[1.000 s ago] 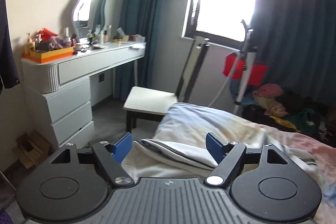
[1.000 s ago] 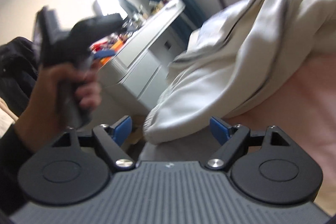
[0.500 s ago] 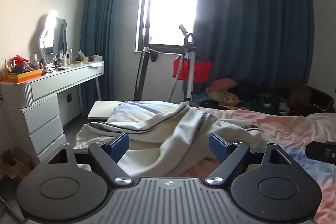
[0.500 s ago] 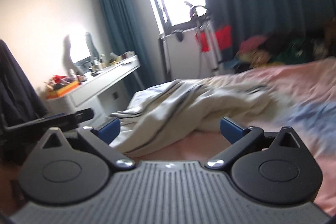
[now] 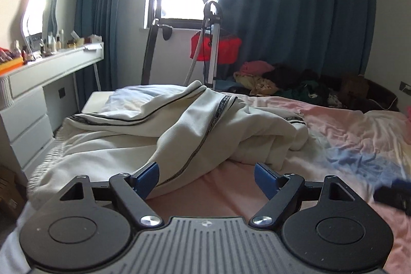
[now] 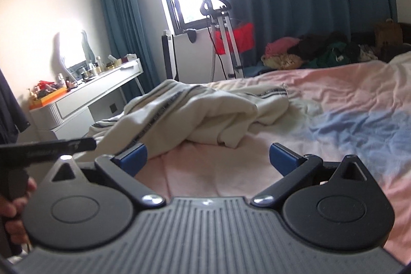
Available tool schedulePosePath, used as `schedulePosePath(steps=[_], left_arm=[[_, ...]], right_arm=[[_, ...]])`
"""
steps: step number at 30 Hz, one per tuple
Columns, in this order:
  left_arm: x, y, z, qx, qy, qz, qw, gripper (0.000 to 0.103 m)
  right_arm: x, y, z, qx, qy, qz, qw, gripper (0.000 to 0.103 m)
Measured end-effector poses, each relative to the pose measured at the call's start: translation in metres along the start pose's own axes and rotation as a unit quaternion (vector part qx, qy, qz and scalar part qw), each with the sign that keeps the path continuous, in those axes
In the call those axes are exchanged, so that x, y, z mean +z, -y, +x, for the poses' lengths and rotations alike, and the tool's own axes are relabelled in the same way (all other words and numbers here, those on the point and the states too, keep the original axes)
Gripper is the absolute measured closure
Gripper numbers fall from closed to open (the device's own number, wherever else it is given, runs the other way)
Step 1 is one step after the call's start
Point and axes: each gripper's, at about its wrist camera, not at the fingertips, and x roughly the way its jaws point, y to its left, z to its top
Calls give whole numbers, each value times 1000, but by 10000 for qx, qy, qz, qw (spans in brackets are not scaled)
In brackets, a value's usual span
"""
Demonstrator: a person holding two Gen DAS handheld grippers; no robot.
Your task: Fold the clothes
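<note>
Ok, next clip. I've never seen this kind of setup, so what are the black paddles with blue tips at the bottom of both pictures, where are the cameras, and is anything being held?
There is no robot here. A person carries a hand-held gripper in each hand, and a fisheye camera on each looks forward along its two blue-tipped fingers. One picture comes from the left gripper, the other from the right gripper. The right view also shows the person's left hand on its handle.

Ahead is a bed with a pink and blue sheet. On it lies a crumpled cream garment with dark trim, not yet folded.

Nothing is held. Both grippers are open; the right one's jaws have just been opening, with nothing between them. The garment's edge lies by the left gripper's left finger, ungripped.
</note>
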Motion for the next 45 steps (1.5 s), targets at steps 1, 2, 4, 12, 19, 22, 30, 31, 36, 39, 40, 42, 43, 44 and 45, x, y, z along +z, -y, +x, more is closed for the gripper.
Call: schedulePosePath(steps=[1, 2, 4, 12, 19, 22, 30, 31, 36, 39, 40, 42, 43, 44, 45], left_arm=[[5, -4, 13, -47, -44, -84, 9999, 20], [11, -6, 28, -85, -92, -167, 9998, 20], [21, -9, 57, -128, -164, -225, 9995, 23], [70, -1, 176, -50, -401, -113, 9991, 25], [100, 10, 275, 271, -546, 19, 9981, 28], [104, 1, 309, 324, -800, -297, 9958, 31], [101, 10, 295, 104, -687, 128, 9975, 89], [102, 16, 283, 61, -593, 235, 9979, 90], [95, 32, 203, -258, -107, 500, 9984, 92], [72, 35, 148, -490, -9, 575, 9971, 92], [60, 35, 131, -577, -32, 576, 9967, 93], [31, 33, 100, -739, -135, 520, 9958, 93], [15, 30, 86, -821, -199, 463, 9953, 93], [-1, 28, 77, -894, -291, 424, 9947, 94], [-18, 27, 69, -983, -361, 369, 9938, 94]], right_arm=[[-4, 2, 3, 46, -56, 60, 10000, 0], [-8, 5, 7, 97, -121, 125, 9998, 0], [-15, 9, 16, 181, -271, 223, 9992, 0], [-21, 27, 61, 270, -556, 551, 9966, 0], [-39, 57, 97, 134, -777, 906, 9928, 0], [-46, 73, 110, 111, -865, 1255, 9882, 0], [-56, 74, 126, 218, -879, 1150, 9892, 0], [-56, 75, 125, 241, -866, 1189, 9888, 0], [-55, 76, 115, 302, -795, 1300, 9879, 0], [-52, 67, 104, 361, -728, 1139, 9902, 0], [-50, 64, 100, 376, -687, 1074, 9911, 0], [-48, 57, 90, 398, -593, 897, 9934, 0], [-47, 54, 86, 390, -552, 803, 9945, 0], [-46, 51, 81, 376, -519, 724, 9953, 0], [-45, 48, 77, 368, -492, 656, 9960, 0]])
